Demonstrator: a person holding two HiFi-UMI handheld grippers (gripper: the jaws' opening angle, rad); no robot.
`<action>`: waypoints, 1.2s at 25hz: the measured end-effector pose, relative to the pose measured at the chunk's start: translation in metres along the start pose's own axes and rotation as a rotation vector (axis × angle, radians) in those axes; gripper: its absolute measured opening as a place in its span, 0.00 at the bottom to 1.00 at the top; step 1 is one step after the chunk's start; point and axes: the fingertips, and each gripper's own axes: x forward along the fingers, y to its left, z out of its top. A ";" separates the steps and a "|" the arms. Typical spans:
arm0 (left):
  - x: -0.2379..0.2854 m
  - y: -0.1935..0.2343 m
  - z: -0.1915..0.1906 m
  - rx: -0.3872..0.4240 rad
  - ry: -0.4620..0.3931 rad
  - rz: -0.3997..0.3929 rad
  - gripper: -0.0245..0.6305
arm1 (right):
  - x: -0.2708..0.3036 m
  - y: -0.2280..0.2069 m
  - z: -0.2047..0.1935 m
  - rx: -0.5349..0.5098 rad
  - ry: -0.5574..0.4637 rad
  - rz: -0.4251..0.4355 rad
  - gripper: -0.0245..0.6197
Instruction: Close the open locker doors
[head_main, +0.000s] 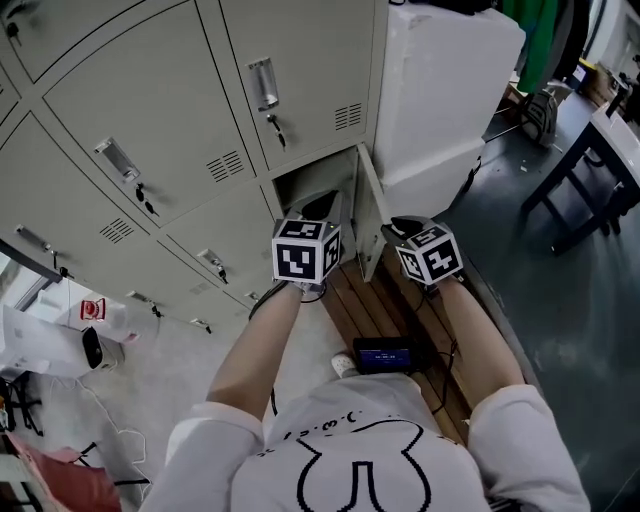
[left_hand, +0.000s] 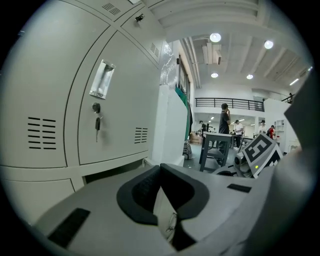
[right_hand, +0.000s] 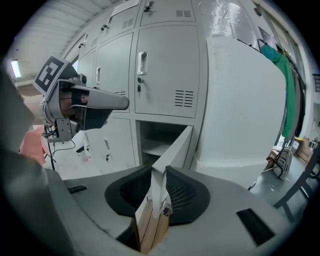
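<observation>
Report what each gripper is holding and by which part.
The right gripper clamps the open locker door by its free edge. The left gripper is shut and holds nothing.

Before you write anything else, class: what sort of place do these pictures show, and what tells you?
Probably a locker corner of a workshop or lab hall: a bank of grey metal lockers, one open locker door, with work tables and a railed upper gallery beyond.
</observation>
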 end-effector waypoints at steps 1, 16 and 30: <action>-0.004 0.004 -0.001 -0.003 -0.001 0.008 0.07 | 0.003 0.006 0.002 -0.008 -0.001 0.010 0.18; -0.036 0.061 -0.015 -0.048 -0.001 0.116 0.07 | 0.058 0.072 0.039 -0.124 -0.008 0.137 0.18; -0.043 0.105 -0.019 -0.078 0.009 0.199 0.07 | 0.110 0.107 0.073 -0.215 -0.017 0.216 0.16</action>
